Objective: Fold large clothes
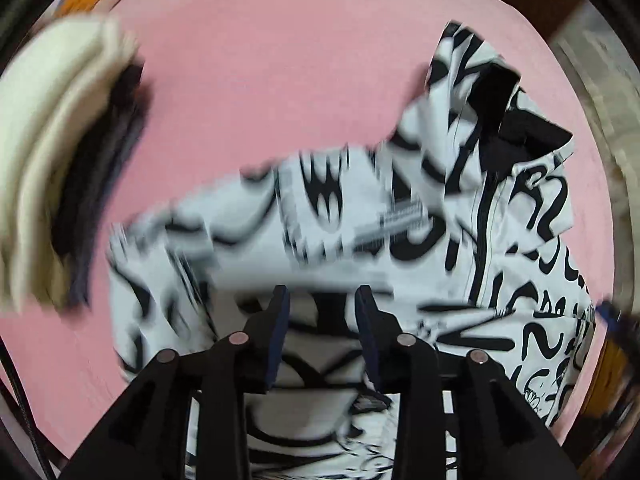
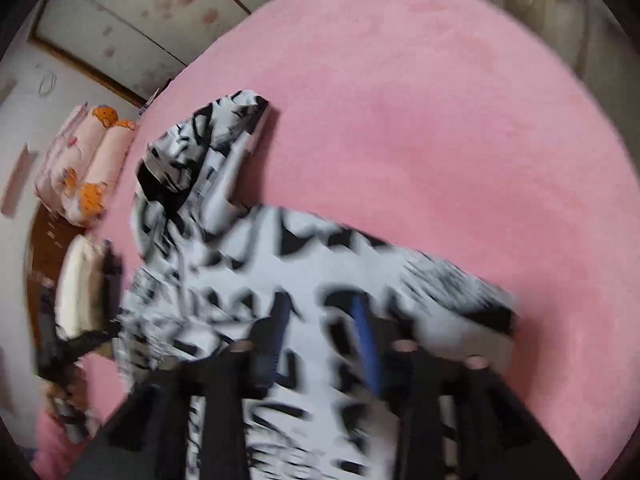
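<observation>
Apparently between folds: left gripper (image 1: 323, 300) and right gripper (image 2: 322, 312) part-open, holding nothing, above black-and-white printed jacket (image 1: 400, 216) (hood unfolded). Next: regrasp an edge.

Far half of pink fleece bed cover (image 1: 260, 80) bare, passable. Black-and-white graffiti-print jacket (image 1: 500, 220) sprawls near, right. Cream-and-dark folded clothes stack (image 1: 60, 160) blocks left edge.

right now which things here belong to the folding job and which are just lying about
For the job:
- black-and-white printed hooded garment
- pink fleece bed cover it lies on
- left gripper and right gripper, both open

Lying about:
- cream and dark folded clothes stack
- pink pillows with orange cartoon print
</observation>
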A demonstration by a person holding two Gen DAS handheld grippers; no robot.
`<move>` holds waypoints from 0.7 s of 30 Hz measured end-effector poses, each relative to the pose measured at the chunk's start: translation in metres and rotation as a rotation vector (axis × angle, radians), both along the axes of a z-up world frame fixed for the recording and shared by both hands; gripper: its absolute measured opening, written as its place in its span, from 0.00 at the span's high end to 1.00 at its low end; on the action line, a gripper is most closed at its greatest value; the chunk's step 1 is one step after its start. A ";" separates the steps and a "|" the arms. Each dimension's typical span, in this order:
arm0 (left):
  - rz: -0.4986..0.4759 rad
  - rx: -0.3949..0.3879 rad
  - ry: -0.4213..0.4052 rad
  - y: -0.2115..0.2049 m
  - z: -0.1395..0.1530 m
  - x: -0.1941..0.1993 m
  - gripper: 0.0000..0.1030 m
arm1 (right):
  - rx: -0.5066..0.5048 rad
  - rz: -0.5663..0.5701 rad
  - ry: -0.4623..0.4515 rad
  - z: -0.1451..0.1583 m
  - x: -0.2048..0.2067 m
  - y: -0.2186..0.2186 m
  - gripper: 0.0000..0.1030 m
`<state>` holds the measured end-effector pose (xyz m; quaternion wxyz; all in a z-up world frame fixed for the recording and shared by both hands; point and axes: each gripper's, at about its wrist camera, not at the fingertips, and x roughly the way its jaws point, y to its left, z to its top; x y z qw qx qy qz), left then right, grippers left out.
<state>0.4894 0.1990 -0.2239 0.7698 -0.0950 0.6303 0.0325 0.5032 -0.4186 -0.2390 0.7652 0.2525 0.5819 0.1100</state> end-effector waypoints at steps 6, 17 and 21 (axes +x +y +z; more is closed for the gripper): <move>-0.155 0.035 0.025 0.013 0.038 0.108 0.43 | 0.196 -0.123 -0.007 0.014 0.086 0.014 0.47; -0.123 -0.322 -0.174 -0.022 0.043 0.259 0.33 | 0.170 -0.128 -0.043 -0.030 0.187 0.074 0.45; -0.111 -0.415 -0.147 -0.040 0.006 0.281 0.33 | 0.218 -0.130 -0.054 -0.053 0.195 0.081 0.45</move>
